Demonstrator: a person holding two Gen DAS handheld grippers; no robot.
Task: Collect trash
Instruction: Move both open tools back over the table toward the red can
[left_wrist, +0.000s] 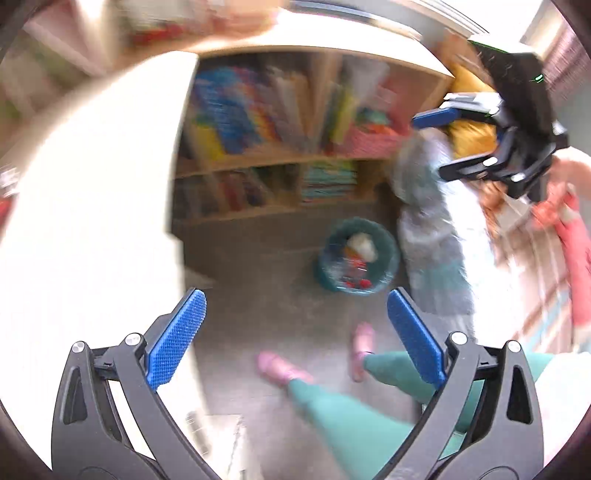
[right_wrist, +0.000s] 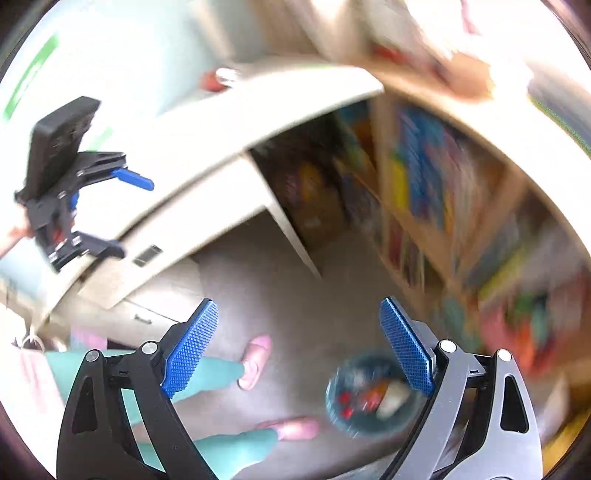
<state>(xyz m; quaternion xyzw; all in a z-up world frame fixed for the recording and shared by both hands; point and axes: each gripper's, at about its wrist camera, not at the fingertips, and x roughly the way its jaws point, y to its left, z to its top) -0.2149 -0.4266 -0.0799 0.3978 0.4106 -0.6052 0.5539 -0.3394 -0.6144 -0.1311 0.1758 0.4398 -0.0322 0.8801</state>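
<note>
A teal waste bin (left_wrist: 356, 256) stands on the grey carpet far below, holding blurred red, orange and white trash. In the right wrist view the same bin (right_wrist: 371, 397) lies low between the fingers. My left gripper (left_wrist: 295, 336) is open, its blue pads (left_wrist: 177, 336) wide apart with nothing between them. My right gripper (right_wrist: 299, 345) is open and empty too. Each gripper shows in the other's view: the right gripper (left_wrist: 443, 144) at upper right, the left gripper (right_wrist: 125, 218) at left, both with jaws spread. Both views are motion-blurred.
A white desk (right_wrist: 229, 125) with a red can (right_wrist: 218, 79) on it fills the left. A wooden bookshelf (left_wrist: 280, 122) packed with colourful books runs behind the bin. The person's green trouser legs (left_wrist: 343, 413) and pink slippers (right_wrist: 255, 360) stand on the carpet.
</note>
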